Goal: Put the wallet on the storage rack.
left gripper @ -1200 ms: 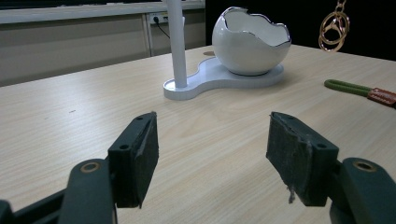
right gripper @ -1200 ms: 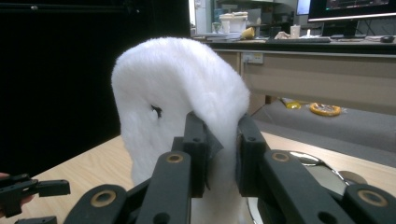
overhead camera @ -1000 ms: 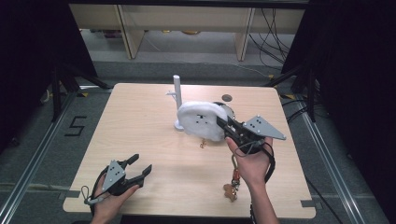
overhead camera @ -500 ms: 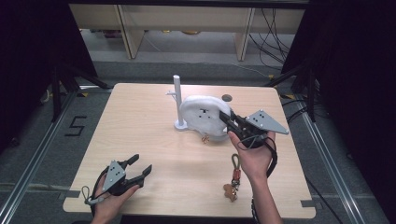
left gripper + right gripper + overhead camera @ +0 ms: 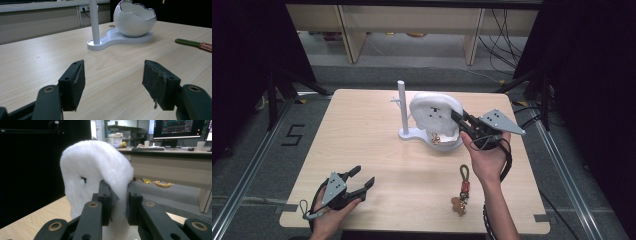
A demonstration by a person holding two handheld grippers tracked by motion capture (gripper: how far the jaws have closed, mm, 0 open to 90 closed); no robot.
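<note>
1. Plush toy [image 5: 434,116], white: one.
2. Egg-shaped bowl stand with post [image 5: 113,37], white: one.
3. Keychain [image 5: 462,190]: one.
4. Grippers: two, left [image 5: 358,181] and right [image 5: 457,118].
5. Table [image 5: 362,135]: one.

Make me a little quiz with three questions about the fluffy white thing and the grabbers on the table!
1. True or false: the right gripper is shut on the white plush.
2. What lies on the table near the person's right forearm? A) a keychain B) a spoon C) a book
3. Fill in: the jaws of the left gripper stand ____ with nothing between them.

Key
1. True: its jaws pinch an edge of the plush, held above the white egg-shaped bowl.
2. A: the keychain with a green loop.
3. Open: it rests low at the table's near edge, apart from the stand.
</note>
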